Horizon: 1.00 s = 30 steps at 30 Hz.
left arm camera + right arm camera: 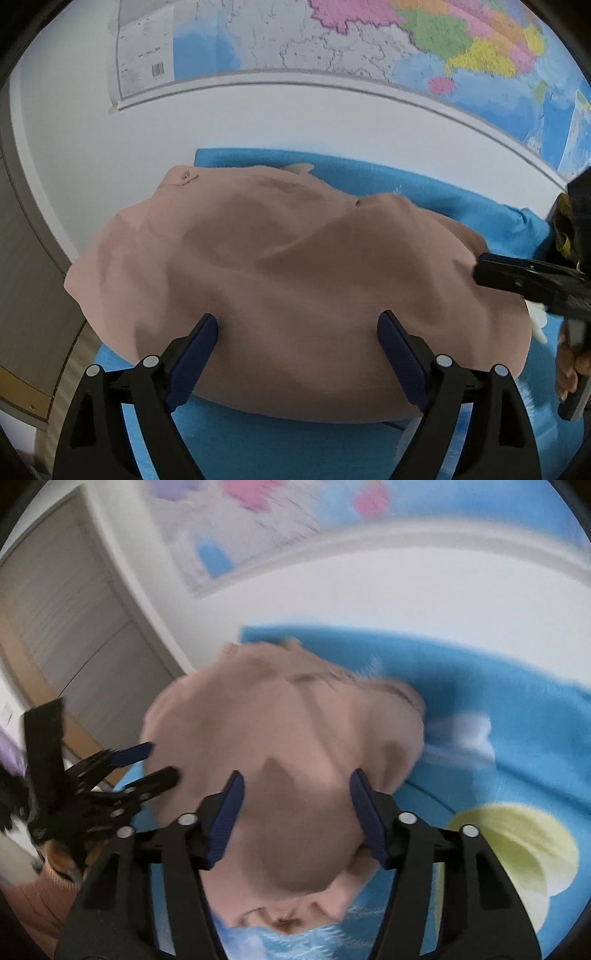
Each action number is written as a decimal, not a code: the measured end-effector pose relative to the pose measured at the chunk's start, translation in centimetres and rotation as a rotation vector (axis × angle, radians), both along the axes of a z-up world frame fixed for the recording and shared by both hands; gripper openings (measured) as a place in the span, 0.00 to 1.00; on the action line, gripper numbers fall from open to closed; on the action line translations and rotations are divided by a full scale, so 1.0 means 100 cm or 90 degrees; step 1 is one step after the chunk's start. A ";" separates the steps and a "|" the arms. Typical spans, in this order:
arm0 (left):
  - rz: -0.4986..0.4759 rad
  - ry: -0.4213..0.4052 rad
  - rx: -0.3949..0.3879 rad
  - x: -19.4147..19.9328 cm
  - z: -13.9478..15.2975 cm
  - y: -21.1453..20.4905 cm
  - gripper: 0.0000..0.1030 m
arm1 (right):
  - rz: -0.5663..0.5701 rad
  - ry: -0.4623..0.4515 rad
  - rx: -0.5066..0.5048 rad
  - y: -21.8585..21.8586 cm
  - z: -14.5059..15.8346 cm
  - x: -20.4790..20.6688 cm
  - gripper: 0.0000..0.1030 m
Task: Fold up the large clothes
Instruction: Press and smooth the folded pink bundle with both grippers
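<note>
A large dusty-pink garment (pixel 288 280) lies folded over on a blue blanket (pixel 424 184). It also fills the middle of the blurred right wrist view (pixel 288 738). My left gripper (pixel 297 321) is open just above the garment's near part, holding nothing. My right gripper (pixel 293 779) is open over the garment and holds nothing. The right gripper's black finger (pixel 517 277) shows at the right edge of the left wrist view, at the garment's right side. The left gripper (pixel 147 760) shows at the left in the right wrist view.
A white wall with a large colourful map (pixel 369 44) stands behind the blanket. A grey door (pixel 66 635) is at the left. The blanket has a yellow-green patch (pixel 517 845) at the right. A black and yellow object (pixel 569 221) sits at the far right.
</note>
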<state>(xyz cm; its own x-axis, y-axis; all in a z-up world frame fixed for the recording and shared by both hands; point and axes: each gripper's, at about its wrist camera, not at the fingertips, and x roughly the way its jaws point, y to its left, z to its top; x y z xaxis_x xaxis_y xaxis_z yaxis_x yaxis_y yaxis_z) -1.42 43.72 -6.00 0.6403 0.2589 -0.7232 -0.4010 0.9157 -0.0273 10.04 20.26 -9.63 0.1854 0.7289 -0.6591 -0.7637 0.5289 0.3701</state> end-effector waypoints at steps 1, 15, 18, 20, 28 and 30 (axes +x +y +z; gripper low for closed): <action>0.000 0.006 -0.007 0.001 -0.003 0.001 0.84 | -0.006 0.009 0.001 -0.001 -0.004 0.003 0.42; -0.045 0.001 -0.042 -0.009 -0.002 -0.021 0.85 | 0.102 -0.130 -0.054 -0.002 -0.006 -0.081 0.52; -0.050 0.032 -0.046 -0.002 -0.014 -0.020 0.85 | 0.096 -0.120 -0.067 0.001 -0.016 -0.079 0.52; -0.045 0.031 -0.048 -0.002 -0.013 -0.021 0.85 | 0.087 -0.114 -0.063 0.001 -0.015 -0.079 0.51; -0.035 0.001 -0.059 -0.021 -0.004 -0.037 0.88 | 0.078 -0.146 -0.045 -0.014 0.003 -0.097 0.53; -0.038 0.006 -0.060 -0.019 -0.007 -0.040 0.90 | 0.089 -0.141 -0.055 -0.014 0.000 -0.098 0.53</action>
<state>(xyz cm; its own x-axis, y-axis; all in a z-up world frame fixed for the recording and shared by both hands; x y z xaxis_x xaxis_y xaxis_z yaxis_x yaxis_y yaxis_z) -3.31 39.74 -6.69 0.6462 0.1506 -0.7481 -0.3461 0.9315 -0.1114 0.27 18.90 -9.59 0.2329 0.7009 -0.6742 -0.8891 0.4343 0.1444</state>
